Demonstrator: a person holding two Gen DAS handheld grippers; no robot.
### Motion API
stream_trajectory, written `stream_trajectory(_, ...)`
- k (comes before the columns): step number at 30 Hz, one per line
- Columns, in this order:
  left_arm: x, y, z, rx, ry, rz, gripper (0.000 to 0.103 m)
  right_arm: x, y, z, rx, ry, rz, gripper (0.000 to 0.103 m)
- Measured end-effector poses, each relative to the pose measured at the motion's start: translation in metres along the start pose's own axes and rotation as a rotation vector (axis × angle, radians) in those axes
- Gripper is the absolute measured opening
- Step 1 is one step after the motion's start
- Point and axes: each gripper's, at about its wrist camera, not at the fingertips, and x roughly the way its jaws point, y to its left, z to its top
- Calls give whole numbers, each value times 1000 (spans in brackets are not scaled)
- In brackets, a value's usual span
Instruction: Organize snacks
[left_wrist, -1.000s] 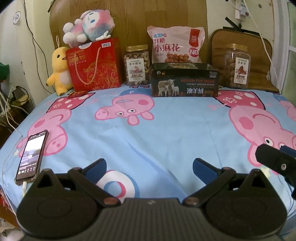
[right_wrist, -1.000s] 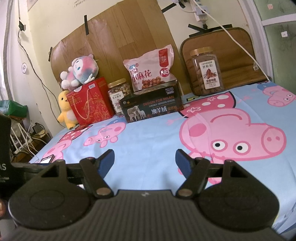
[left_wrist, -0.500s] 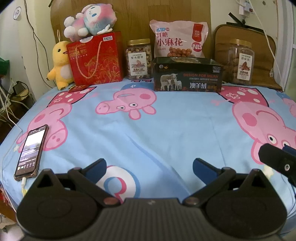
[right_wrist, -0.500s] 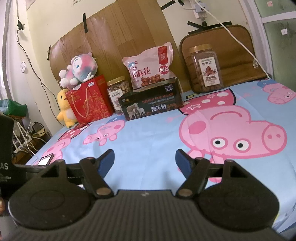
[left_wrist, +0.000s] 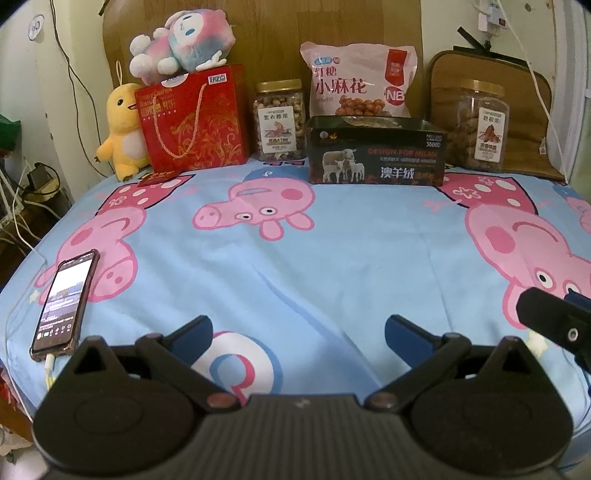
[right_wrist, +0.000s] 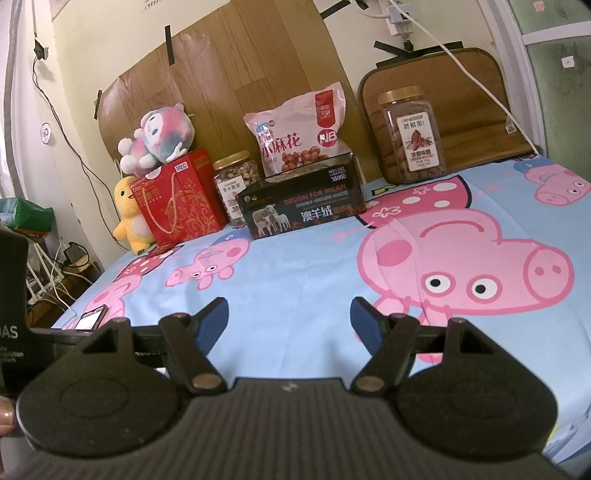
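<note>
Both views have crept closer to the snack row at 12 o'clock — approach under way. Left gripper (left_wrist: 297, 330) and right gripper (right_wrist: 288, 319) gape wide, empty. Bag (left_wrist: 357, 85) leans behind box (left_wrist: 376, 155) — untouched.

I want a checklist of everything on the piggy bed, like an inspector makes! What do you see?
Surface: bed sheet, light blue with pink cartoon pigs, bare in the middle.
Job's things: pink snack bag standing behind the open dark box; small nut jar left of the box; tall nut jar to its right.
Clutter: red gift bag with a pink-blue plush on top; yellow duck toy beside it; phone, screen lit, near the left edge.
Grippers: left gripper and right gripper, both open, empty, low over the sheet.
Cables: white charging cable to the phone; wall cable over the brown cushion.
Surroundings: wooden board against the wall.
</note>
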Motion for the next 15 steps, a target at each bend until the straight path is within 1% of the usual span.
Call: stream_trajectory(15, -4, -2, -1, 11, -30, 3, 103, 0, -1, 0, 1, 1, 1, 75)
